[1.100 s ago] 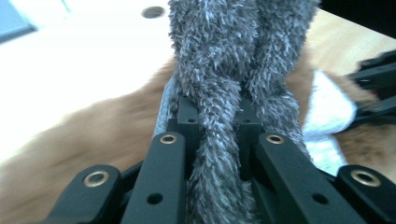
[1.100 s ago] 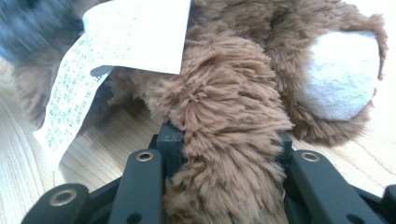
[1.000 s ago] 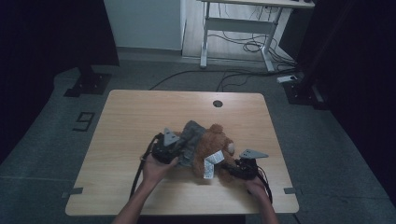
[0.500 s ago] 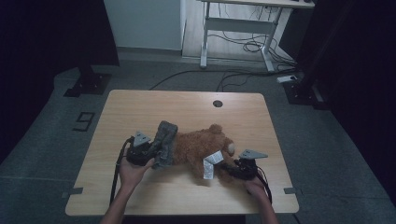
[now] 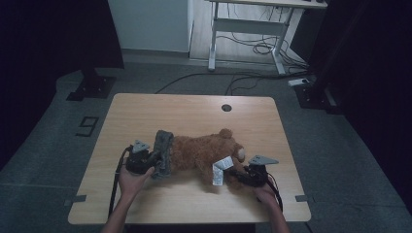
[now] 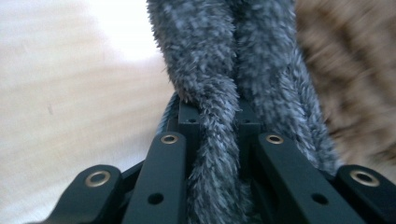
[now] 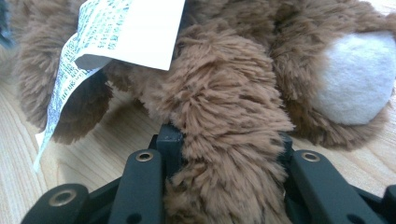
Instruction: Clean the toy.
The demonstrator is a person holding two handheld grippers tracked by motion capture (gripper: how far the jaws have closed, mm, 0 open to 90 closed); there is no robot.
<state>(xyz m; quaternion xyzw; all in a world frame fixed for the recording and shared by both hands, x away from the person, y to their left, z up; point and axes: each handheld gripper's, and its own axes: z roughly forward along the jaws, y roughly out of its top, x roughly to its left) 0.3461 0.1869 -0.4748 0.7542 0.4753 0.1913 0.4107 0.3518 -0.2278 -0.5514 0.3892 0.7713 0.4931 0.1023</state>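
A brown teddy bear (image 5: 204, 153) lies on its side across the front half of the wooden table (image 5: 194, 116). A grey fuzzy cloth piece (image 5: 163, 153) sits at its left end. My left gripper (image 5: 154, 159) is shut on that grey cloth, and in the left gripper view a twisted fold of the grey cloth (image 6: 219, 84) is pinched between the black jaws (image 6: 217, 126). My right gripper (image 5: 238, 174) is shut on a brown furry limb of the bear (image 7: 224, 107), near its white patch (image 7: 359, 84). A white printed tag (image 7: 126, 32) hangs from the bear.
A round cable hole (image 5: 226, 107) sits near the table's far edge. Behind the table stand a white desk frame (image 5: 252, 24) and a dark stand base (image 5: 92, 87), with cables on the floor. Both forearms come in over the front edge.
The left hand has drawn the grey cloth leftward along the bear, baring more brown fur. The right hand and the limb it holds have stayed put.
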